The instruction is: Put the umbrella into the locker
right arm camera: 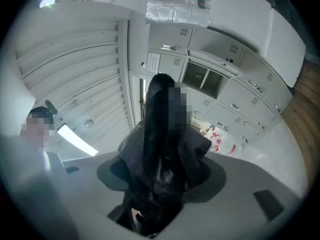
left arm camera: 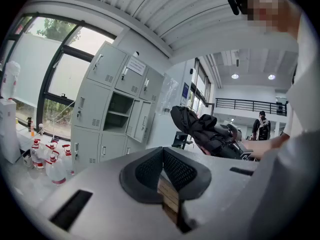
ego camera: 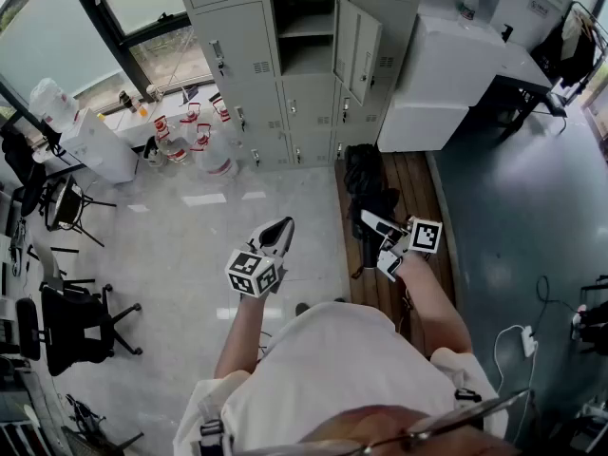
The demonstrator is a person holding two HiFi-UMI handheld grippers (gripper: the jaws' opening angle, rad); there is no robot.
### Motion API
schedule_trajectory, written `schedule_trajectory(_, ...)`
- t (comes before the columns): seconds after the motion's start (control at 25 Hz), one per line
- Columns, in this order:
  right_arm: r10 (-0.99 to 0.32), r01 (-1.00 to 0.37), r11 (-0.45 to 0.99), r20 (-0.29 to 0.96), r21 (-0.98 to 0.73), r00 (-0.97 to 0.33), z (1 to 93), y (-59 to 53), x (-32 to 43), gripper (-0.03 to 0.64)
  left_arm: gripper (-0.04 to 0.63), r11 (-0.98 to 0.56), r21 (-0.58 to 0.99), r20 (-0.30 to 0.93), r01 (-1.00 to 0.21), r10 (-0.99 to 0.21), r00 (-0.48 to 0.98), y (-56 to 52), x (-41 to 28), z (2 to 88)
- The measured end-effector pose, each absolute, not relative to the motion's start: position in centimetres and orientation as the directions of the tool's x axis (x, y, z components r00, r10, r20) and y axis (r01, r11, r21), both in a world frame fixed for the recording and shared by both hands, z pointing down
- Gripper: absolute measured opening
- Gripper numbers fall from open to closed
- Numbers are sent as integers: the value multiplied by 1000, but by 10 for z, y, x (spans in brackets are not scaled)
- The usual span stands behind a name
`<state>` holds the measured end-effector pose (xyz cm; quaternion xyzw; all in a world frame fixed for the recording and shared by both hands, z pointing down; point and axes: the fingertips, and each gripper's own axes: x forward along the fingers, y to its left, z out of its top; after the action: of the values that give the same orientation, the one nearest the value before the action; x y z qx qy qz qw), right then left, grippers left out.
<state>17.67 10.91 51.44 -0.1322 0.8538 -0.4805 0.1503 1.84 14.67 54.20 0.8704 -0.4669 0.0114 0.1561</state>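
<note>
Black fabric bunches between the jaws of the right gripper (ego camera: 378,242): a black folded umbrella (ego camera: 367,190), clamped at its near end. The jaws stand wide, spread round the thick bundle of cloth, which fills the gap between them in the right gripper view (right arm camera: 160,176).

The umbrella (right arm camera: 159,129) runs straight out along the gripper's own line. Its long axis is close to level, the free end a touch higher and aimed at the grey metal locker bank (ego camera: 237,50). From above it hangs over the brown wooden floor strip (ego camera: 410,193), its far tip near the foot of the lockers but well short of them.

One upper compartment (ego camera: 306,28) has its door (ego camera: 358,53) swung out to the right, a shelf across the inside.

The left gripper (ego camera: 277,228) is off to the umbrella's left, jaws pressed together with nothing between them (left arm camera: 162,159), also facing the lockers.
</note>
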Motion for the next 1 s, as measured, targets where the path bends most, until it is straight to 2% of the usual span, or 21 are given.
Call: schedule_trajectory(1.0,-395,-126,480,-85,-868,-915,523,121,131,268,3,-580,269,155,-769,-762,629,151,-11,547)
